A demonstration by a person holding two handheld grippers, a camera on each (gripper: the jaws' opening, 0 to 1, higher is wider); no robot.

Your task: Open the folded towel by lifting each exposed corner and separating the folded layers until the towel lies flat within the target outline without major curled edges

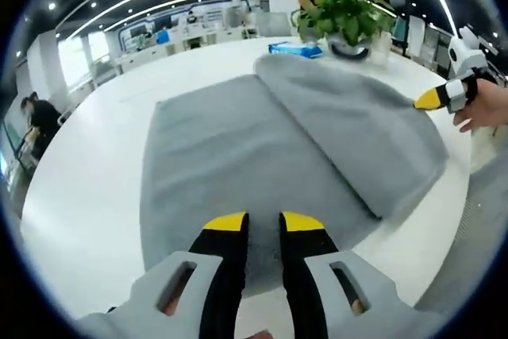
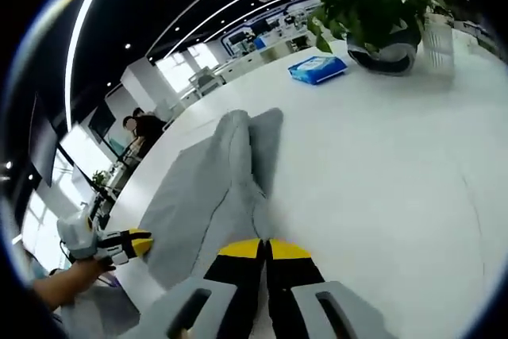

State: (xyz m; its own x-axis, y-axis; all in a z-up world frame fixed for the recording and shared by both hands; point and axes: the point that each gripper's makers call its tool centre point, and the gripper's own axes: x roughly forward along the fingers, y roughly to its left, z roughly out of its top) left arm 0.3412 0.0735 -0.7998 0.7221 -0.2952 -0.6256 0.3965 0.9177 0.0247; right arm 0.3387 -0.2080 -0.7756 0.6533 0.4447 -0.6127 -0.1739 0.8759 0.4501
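Low over the table, left tongs (image 1: 263, 224) pinch the towel (image 1: 238, 156) edge; right tongs (image 2: 265, 248) clamp its far side.

Potted plant (image 1: 347, 13) and blue packet (image 1: 295, 50) on white table (image 1: 87, 196), office behind.

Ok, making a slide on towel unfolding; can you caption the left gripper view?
Left gripper pinches the near edge of the half-folded grey towel on a white table.

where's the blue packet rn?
The blue packet lies on the white table past the grey towel's far edge in the left gripper view, just left of the potted plant.
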